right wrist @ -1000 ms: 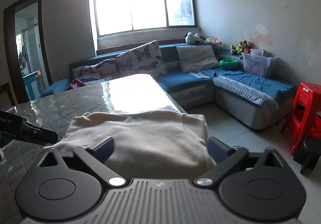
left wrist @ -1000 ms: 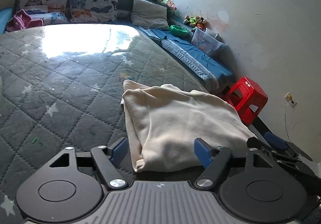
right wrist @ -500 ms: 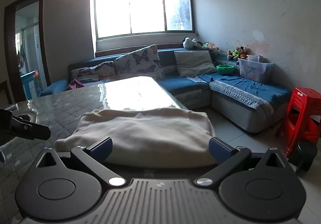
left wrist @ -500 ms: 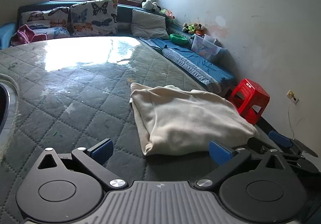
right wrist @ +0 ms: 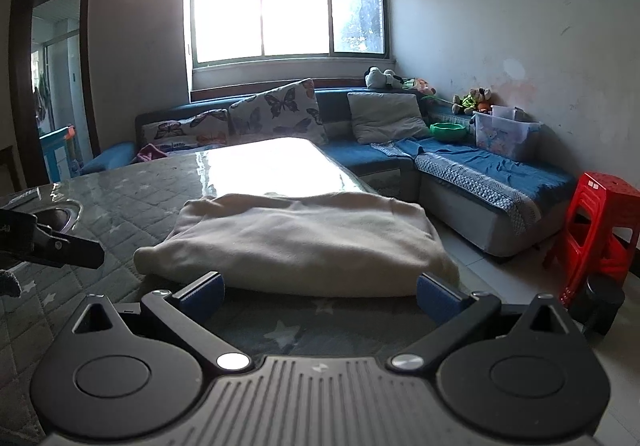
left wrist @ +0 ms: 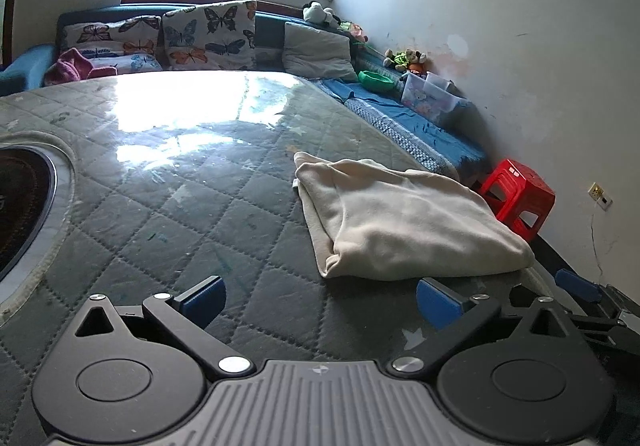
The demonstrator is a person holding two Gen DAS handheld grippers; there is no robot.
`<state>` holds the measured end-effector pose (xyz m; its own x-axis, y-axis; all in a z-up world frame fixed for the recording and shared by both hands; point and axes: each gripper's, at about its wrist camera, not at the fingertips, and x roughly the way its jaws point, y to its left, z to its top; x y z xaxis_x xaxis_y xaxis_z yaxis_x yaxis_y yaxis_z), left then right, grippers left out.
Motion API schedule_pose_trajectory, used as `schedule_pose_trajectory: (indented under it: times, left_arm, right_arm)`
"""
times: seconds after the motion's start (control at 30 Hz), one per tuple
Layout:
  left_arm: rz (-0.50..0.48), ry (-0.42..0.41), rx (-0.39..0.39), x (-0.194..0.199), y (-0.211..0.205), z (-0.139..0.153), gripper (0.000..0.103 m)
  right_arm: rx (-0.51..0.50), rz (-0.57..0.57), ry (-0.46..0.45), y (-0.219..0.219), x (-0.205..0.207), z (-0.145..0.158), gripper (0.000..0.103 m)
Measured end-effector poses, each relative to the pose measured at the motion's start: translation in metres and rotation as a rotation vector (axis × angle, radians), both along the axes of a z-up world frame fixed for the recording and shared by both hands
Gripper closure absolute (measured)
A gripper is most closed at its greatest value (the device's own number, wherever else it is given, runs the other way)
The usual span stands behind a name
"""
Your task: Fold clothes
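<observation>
**Folded cream garment lies on the table, both grippers empty**

The cream garment [left wrist: 404,218] is folded into a thick, almost square bundle and lies flat on the quilted grey table cover [left wrist: 192,206], close to the right edge of the table. Its near edge is a rounded fold, and at the far left corner the layers are visible one on top of the other.

The left gripper [left wrist: 318,298] is low over the table, to the near left of the garment. Its jaws stand wide apart, with only the table cover between the blue pads [left wrist: 202,296]; they do not touch the cloth. The right pad is just beside the near edge of the bundle.

The right gripper [right wrist: 320,296] is in front of the near edge of the garment [right wrist: 304,242]. Its jaws are also wide apart and hold nothing; the bundle lies just beyond the blue pads [right wrist: 436,296], which are apart from it. In the right wrist view, a part of the left gripper comes in from the left edge.

At the far left of the table a round dark recess [left wrist: 24,206] is set into the surface. Behind the table is a blue corner sofa [right wrist: 460,162] with butterfly cushions [left wrist: 208,36], and on the floor to the right is a red plastic stool [right wrist: 600,222]
</observation>
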<state>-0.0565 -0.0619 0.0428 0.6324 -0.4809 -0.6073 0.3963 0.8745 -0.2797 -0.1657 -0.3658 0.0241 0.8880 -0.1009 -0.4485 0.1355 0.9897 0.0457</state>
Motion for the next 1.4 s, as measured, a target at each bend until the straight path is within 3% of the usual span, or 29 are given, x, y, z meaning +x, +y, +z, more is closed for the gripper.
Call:
schedule_pose_trajectory:
  times: [0.5,0.97,1.4]
  left_arm:
    - [0.007,0.042,-0.027,-0.016,0.003,-0.004,0.000]
    - [0.006,0.029,0.048,-0.029,-0.006,-0.008,0.000]
    - [-0.003,0.035,0.069,-0.034,-0.009,-0.012,0.000]
  right_arm:
    - [-0.002,-0.021,-0.006,0.012,-0.013,-0.003,0.000]
    - [-0.009,-0.013,0.015,0.022,-0.017,-0.008,0.000]
    - [0.011,-0.019,0.034,0.025,-0.021,-0.014,0.000]
